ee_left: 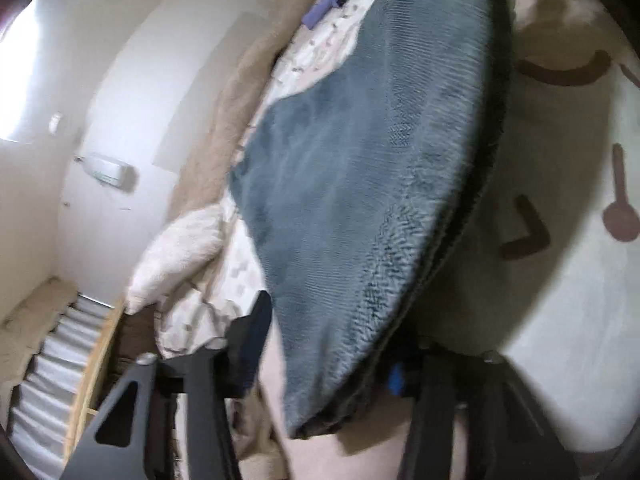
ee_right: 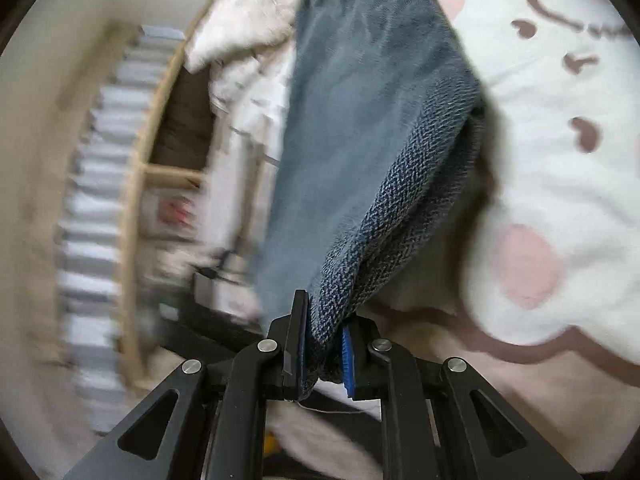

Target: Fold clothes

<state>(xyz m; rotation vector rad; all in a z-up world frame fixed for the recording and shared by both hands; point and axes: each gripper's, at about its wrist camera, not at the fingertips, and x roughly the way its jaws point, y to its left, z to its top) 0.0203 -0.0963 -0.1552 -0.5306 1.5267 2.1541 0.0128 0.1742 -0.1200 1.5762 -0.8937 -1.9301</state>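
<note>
Your right gripper pinches the near hem of the grey-blue knit garment; your left gripper has cloth between its widely parted fingers, though the actual contact is hidden there. The garment hangs doubled, its long axis running straight away from both grippers. Beyond, to the right, lies the cartoon-print blanket on the bed, likely where the fold lands.

Garment: grey-blue knit cloth, herringbone weave, matt, fuzzy nap.
Right gripper: matt black plastic; bright metal pivot pins; blue ribbed pad.
Blanket: white plush fleece, soft pile.
Shelf frame: pale wood.
</note>
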